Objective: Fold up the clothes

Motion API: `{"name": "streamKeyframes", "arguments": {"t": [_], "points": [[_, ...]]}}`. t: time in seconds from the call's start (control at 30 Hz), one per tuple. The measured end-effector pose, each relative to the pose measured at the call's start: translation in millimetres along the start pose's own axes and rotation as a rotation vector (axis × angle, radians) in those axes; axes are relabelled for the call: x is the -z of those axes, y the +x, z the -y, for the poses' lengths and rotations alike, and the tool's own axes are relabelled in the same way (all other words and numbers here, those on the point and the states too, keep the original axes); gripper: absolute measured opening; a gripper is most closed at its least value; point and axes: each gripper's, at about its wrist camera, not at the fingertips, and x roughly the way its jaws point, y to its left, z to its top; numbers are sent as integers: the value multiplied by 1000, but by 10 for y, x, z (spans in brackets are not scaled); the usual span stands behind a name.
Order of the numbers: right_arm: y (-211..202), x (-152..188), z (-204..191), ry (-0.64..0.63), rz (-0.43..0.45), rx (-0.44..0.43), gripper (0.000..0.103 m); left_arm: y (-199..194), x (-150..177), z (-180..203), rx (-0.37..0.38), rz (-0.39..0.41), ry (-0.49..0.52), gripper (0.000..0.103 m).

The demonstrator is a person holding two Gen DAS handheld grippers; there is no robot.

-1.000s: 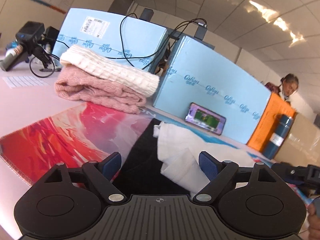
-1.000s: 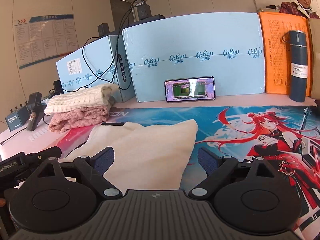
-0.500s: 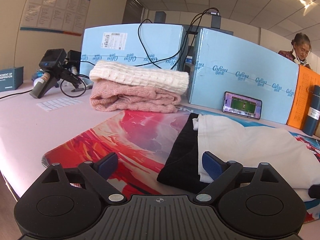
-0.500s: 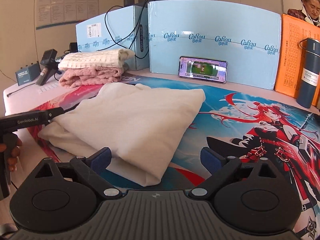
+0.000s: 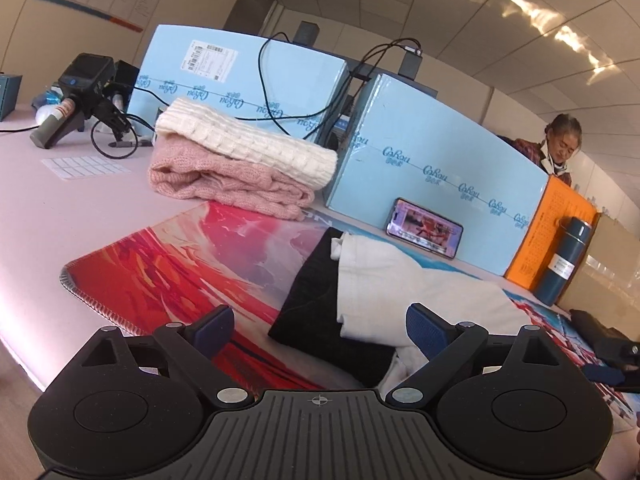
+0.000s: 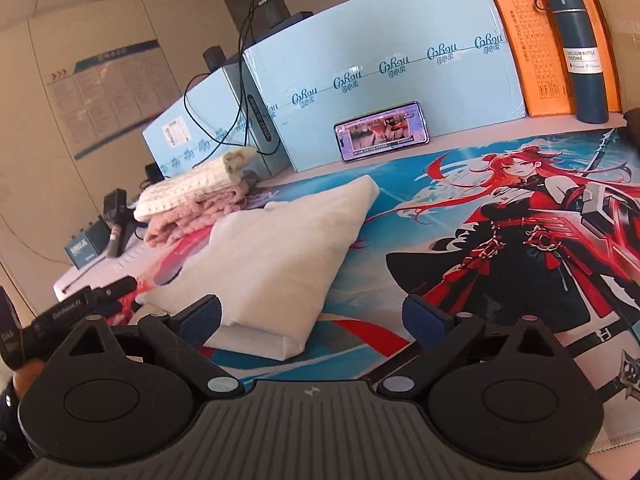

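Left wrist view shows the left gripper (image 5: 318, 322) spread wide and empty above the folded cream garment (image 5: 404, 284), which lies over a black one (image 5: 316, 300); the right gripper (image 6: 312, 314) is likewise spread and empty. That fold looks finished (two sweaters (image 5: 236, 168) already stacked behind). Everything rests on a printed mat (image 6: 460, 216) on a pink table (image 5: 44, 204), with blue boxes (image 6: 384, 68) behind.
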Motion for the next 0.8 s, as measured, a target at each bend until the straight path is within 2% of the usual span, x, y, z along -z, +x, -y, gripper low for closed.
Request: {"name": "streamKeyframes", "arguments": {"t": [0.17,0.27,0.4,0.57,0.6,0.63,0.67,0.7,0.73,0.77,0.8], "points": [[355,-327,75,76,-38,-13,98,6,23,116,126,-73,-23,98],[666,-547,136,107,-112,-30,98,105,1,209,135,-122,-4,101],[1119,-712,245,172,-203,6,98,275,-44,276,166,-158,-13,103],[1435,-723,262,211,-147,6,98,410,-36,295,160,-118,-41,102],[1479,-723,251,213,-133,10,93,427,-34,304,150,-109,-42,102],[1499,-718,232,207,-135,16,86,436,-36,321,127,-101,-38,99],[1514,-711,211,199,-142,21,69,446,-38,337,106,-95,-30,89],[1514,-695,190,181,-141,33,58,461,-37,349,88,-92,-12,73],[1512,-676,170,161,-138,47,52,473,-34,358,72,-90,4,63],[1509,-657,150,140,-136,60,43,481,-30,359,63,-87,19,46],[1501,-641,135,126,-132,66,35,490,-25,360,53,-84,33,38]]}}
